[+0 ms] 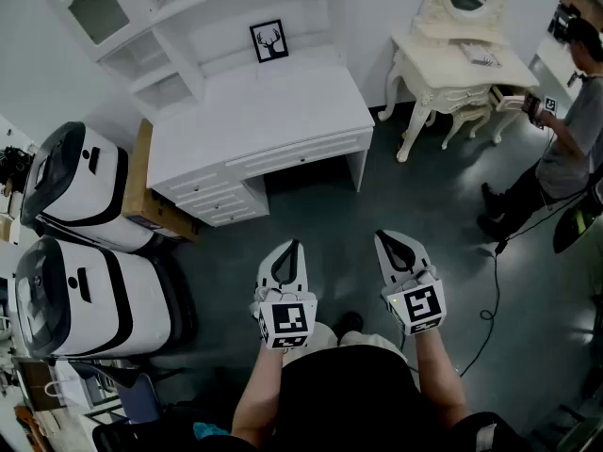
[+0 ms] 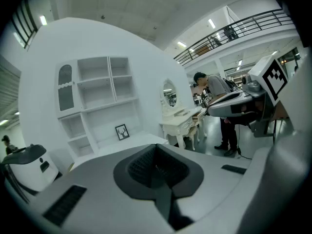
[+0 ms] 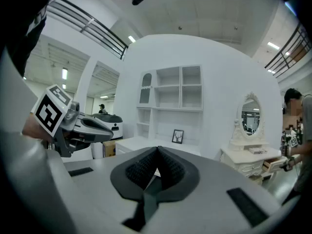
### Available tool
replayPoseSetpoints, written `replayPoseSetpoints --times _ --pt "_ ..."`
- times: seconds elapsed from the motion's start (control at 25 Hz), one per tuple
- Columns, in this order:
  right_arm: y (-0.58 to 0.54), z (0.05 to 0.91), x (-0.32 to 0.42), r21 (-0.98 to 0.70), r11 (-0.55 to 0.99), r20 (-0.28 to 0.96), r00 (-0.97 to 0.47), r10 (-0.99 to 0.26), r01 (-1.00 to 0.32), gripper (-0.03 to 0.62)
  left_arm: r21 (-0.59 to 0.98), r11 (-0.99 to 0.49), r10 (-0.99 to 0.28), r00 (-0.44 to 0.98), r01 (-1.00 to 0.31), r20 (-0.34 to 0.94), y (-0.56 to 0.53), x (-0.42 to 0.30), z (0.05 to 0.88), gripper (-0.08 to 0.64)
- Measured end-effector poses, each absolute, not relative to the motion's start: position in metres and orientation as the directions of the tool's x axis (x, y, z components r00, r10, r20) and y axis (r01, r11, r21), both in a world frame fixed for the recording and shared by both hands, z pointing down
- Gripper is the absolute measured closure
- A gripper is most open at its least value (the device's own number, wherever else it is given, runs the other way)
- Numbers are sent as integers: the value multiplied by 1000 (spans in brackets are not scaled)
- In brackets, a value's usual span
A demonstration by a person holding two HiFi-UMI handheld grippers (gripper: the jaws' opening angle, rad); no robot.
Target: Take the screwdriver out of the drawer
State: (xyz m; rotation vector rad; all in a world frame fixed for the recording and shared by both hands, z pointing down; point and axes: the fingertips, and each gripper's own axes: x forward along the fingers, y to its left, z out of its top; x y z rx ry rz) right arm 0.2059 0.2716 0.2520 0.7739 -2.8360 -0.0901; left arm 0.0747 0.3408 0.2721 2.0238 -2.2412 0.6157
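Observation:
A white desk (image 1: 254, 111) with a shelf unit stands across the dark floor from me. Its stack of small drawers (image 1: 212, 196) and its long front drawer (image 1: 301, 153) are all closed. No screwdriver shows in any view. My left gripper (image 1: 293, 245) (image 2: 156, 146) and right gripper (image 1: 382, 235) (image 3: 157, 149) hang side by side over the floor, well short of the desk and pointing toward it. Both are shut with nothing between the pads. The right gripper's marker cube (image 2: 273, 77) shows in the left gripper view.
Two white machines (image 1: 75, 186) (image 1: 85, 299) and a cardboard box (image 1: 151, 196) stand left of the desk. A cream dressing table (image 1: 462, 59) with a mirror is at the right, with a person (image 1: 565, 149) beside it. A cable (image 1: 495, 290) lies on the floor. A deer picture (image 1: 268, 40) rests on the desk.

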Motion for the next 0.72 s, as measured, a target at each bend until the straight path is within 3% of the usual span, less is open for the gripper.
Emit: replayPoseSetpoints --times 0.72 --pt "289 246 218 133 864 177 -847 -502 -485 575 -247 38 -935 -122 -968 335 349 103 273 537"
